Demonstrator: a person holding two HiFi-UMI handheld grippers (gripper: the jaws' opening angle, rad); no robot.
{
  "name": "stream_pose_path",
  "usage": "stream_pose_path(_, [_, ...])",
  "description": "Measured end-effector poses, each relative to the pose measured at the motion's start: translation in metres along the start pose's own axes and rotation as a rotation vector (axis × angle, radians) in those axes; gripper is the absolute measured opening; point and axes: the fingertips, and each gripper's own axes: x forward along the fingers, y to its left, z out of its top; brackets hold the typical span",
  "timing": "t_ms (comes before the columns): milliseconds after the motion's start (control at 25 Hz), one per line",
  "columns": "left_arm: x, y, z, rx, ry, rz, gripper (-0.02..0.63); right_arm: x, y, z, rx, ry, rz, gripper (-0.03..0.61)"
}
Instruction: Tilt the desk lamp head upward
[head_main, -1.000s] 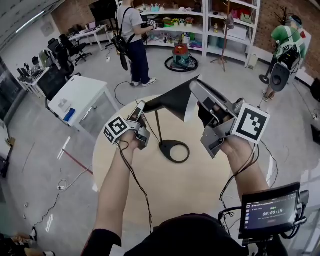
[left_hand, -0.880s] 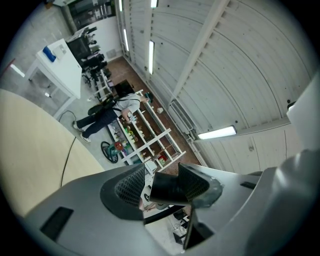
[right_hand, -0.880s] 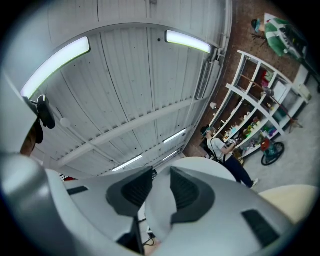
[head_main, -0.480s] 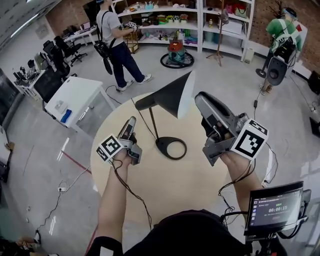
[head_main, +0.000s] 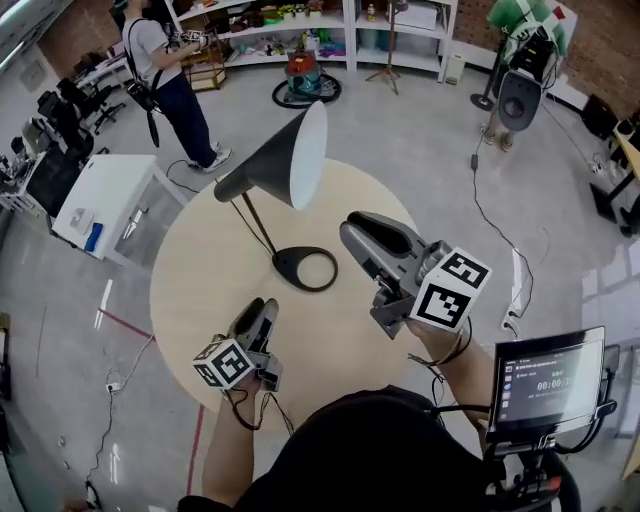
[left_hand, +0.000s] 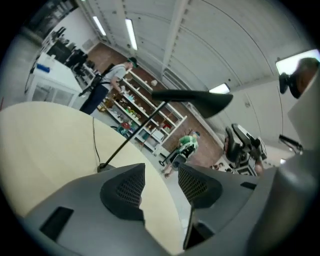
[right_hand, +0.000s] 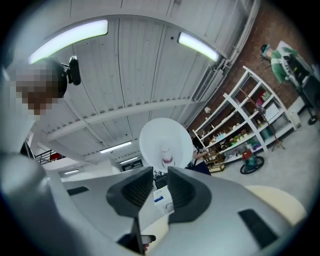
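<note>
Nearly level, left claw (head_main: 262, 310) and right claw (head_main: 352, 230) both gape empty near the lamp (head_main: 262, 165)

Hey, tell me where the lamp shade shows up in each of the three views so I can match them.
Head view: the lamp shade is upper centre, above the round table, white opening facing right.
Left gripper view: the lamp shade is upper centre-right, a dark cone seen side-on.
Right gripper view: the lamp shade is at centre, its white inside facing the camera.
Shared landmark: the white shelving.
</note>
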Motion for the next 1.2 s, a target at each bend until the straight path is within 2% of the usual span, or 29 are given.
stream_pose_path(80, [-0.005, -0.019, -0.021, 0.091, 0.051, -0.007, 0.215, -0.005, -0.002, -0.024, 0.018, 0.044, -0.009, 0.094])
stream_pose_path(160, [-0.012, -0.036, -0.041, 0.124, 0.089, -0.026, 0.215, -0.015, -0.006, -0.045, 0.033, 0.086, -0.031, 0.094])
stream_pose_path(520, [-0.033, -0.079, -0.095, 0.092, 0.177, -0.045, 0.215, -0.078, -0.003, -0.11, 0.039, 0.217, -0.124, 0.094])
stream_pose_path(720, [-0.032, -0.081, -0.1, 0.139, 0.215, -0.047, 0.215, -0.089, 0.001, -0.143, 0.069, 0.265, -0.136, 0.094])
stream_pose_path(880, [-0.031, -0.074, -0.097, 0.142, 0.211, -0.043, 0.215, -0.088, 0.003, -0.163, 0.083, 0.301, -0.126, 0.094])
stream_pose_path(1200, [-0.031, -0.072, -0.097, 0.136, 0.207, -0.043, 0.215, -0.081, 0.012, -0.167, 0.066, 0.315, -0.107, 0.094])
